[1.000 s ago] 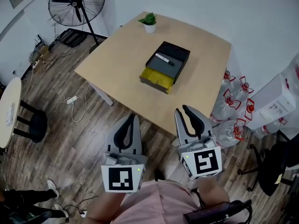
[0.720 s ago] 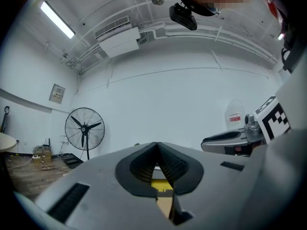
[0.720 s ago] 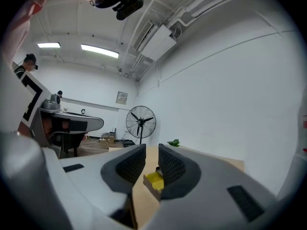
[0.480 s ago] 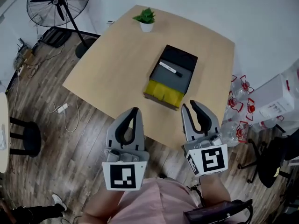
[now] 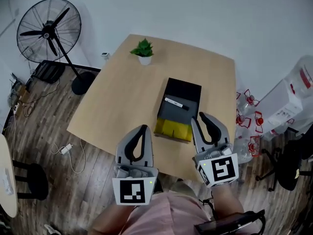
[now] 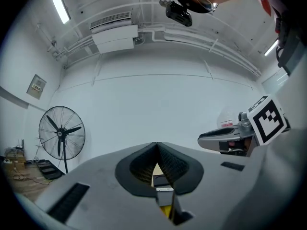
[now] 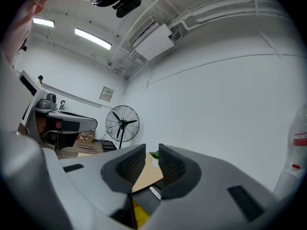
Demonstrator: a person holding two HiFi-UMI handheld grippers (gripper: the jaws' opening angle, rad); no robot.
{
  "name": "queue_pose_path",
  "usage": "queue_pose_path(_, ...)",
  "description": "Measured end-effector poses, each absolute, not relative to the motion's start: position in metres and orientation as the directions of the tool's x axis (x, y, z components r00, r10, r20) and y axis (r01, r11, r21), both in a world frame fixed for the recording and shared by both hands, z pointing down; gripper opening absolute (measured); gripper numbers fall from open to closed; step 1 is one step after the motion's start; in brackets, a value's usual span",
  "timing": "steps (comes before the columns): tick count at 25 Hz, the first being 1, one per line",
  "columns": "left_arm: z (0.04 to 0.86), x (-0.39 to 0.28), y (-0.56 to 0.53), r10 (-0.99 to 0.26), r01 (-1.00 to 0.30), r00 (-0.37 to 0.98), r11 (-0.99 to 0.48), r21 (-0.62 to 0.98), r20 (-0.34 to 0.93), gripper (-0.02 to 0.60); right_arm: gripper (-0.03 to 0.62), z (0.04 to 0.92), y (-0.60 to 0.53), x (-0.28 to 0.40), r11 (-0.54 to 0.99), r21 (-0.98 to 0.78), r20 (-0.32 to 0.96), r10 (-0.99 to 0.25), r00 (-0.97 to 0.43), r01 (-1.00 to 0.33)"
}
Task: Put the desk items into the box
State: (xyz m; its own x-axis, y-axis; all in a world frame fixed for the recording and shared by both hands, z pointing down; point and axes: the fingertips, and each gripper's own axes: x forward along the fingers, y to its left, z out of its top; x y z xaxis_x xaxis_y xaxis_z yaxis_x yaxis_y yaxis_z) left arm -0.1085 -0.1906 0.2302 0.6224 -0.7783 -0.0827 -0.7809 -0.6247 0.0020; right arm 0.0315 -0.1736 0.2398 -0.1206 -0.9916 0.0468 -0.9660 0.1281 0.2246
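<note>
A black box [image 5: 182, 105] lies on the light wooden table [image 5: 122, 102]. It holds a grey tray with a white marker [image 5: 173, 103] on it, and something yellow [image 5: 172, 129] fills its near end. My left gripper [image 5: 143, 128] hovers over the table's near edge, left of the box, its jaws shut and empty. My right gripper [image 5: 199, 117] hangs just right of the box's near end, its jaws a narrow gap apart with nothing between them. Past the left gripper [image 6: 156, 144] a strip of the box [image 6: 162, 180] shows; past the right gripper [image 7: 152, 147] the marker [image 7: 154, 193] shows.
A small potted plant [image 5: 143, 51] stands at the table's far edge. A standing fan [image 5: 45, 32] is on the floor to the left. Water bottles [image 5: 248, 126], a white carton [image 5: 283, 106] and a black chair [image 5: 289, 165] crowd the right side. A cable and plug [image 5: 64, 149] lie on the floor.
The view has closed in on the table; the box now lies straight ahead, just beyond the grippers. Both grippers have come forward over the table's near edge. Their jaws look unchanged.
</note>
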Motion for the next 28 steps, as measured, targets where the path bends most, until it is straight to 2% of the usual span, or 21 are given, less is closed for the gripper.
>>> queue_pose_path(9,0.243,-0.087,-0.220,-0.760,-0.761,0.647,-0.649,0.020,-0.064,0.011,0.084,0.257,-0.197,0.046,0.151,0.253,0.103,-0.986,-0.128,-0.956)
queue_pose_path(15,0.258,-0.067,-0.256,-0.766,-0.766,0.643,-0.643,0.021,-0.004,0.011,0.083,0.277,-0.238,0.069,0.205,0.223,0.158,-0.972,-0.172,-0.953)
queue_pose_path(20,0.290,-0.046,-0.295,-0.777,-0.781,0.624,-0.622,0.048,0.077,0.011,0.083,0.309,-0.283,0.085,0.300,0.226,0.236,-0.940,-0.247,-0.927)
queue_pose_path(28,0.348,-0.020,-0.337,-0.775,-0.795,0.604,-0.601,0.078,0.184,0.011,0.084,0.391,-0.323,0.091,0.512,0.228,0.427,-0.817,-0.387,-0.828)
